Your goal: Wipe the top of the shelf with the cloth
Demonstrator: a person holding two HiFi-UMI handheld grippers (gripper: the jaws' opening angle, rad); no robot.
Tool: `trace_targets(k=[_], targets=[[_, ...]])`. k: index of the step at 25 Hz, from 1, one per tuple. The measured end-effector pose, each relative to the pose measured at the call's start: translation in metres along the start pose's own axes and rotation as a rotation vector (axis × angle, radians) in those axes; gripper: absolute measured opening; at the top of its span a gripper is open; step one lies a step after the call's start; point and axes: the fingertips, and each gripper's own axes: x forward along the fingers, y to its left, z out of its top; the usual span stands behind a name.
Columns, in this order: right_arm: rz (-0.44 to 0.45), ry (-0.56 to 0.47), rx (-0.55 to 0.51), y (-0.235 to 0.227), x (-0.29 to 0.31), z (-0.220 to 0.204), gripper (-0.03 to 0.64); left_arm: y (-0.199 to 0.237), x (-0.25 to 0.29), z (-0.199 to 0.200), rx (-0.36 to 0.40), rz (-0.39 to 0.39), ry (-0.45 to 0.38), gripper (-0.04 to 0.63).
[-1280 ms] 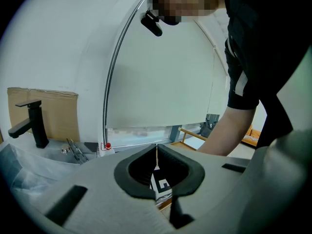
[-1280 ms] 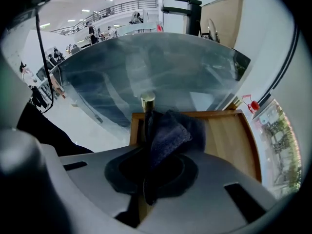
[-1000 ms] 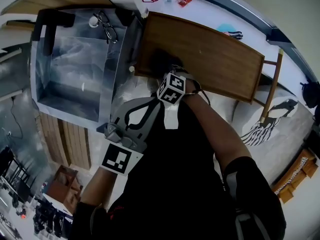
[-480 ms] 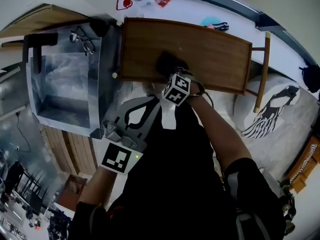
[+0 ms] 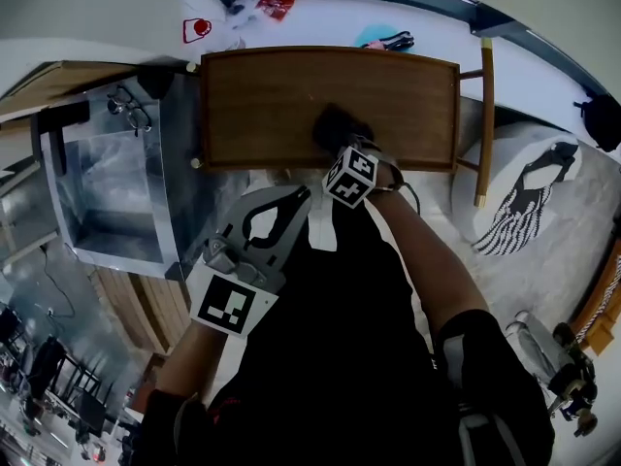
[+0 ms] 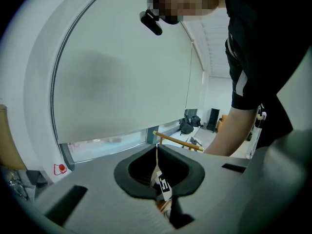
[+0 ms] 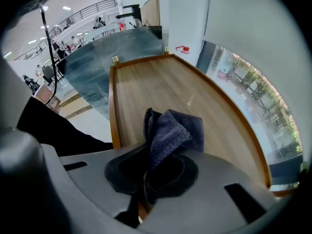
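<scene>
- Currently left tongs (image 5: 291, 200) clenched, nothing between them, hanging just short of the wooden shelf (image 5: 262, 95).
- Right tongs (image 7: 148, 179) clamped on the dark blue cloth (image 7: 171, 128).
- Cloth rests on the shelf top, mid-width, toward its front edge.
- Metal cabinet (image 5: 107, 183) stands just beside the shelf's left end.

cloth (image 5: 337, 126) on shelf (image 5: 257, 105), cabinet (image 5: 116, 197) at L

Person's wearing a black short-sleeve top (image 5: 340, 357) with a thin white stripe (image 6: 239, 82) on it. The left gripper (image 6: 163, 184) and right gripper (image 7: 147, 179) are both chunky pale grey plastic with black jaw pads, and each carries a marker cube (image 5: 349, 175) with black-and-white squares.
</scene>
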Motion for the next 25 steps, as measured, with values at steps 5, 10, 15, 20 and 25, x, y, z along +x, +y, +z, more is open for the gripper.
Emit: trace_targets(k=[5,10,15,20,25], targets=[[-0.024,0.012,0.056,-0.02,-0.014,-0.038,0.028,-0.016,0.027,0.013,0.023,-0.036,0.001,0.026],[-0.05,0.024,0.103,-0.038,-0.026,-0.072,0.028,-0.03,0.049,0.024,0.044,-0.063,-0.001,0.026],[-0.076,0.041,0.137,-0.052,-0.039,-0.105,0.028,-0.045,0.068,0.034,0.071,-0.087,0.003,0.026],[-0.098,0.065,0.155,-0.063,-0.049,-0.133,0.028,-0.057,0.082,0.045,0.087,-0.099,-0.002,0.026],[-0.113,0.085,0.172,-0.072,-0.057,-0.155,0.028,-0.063,0.091,0.053,0.103,-0.103,-0.006,0.026]])
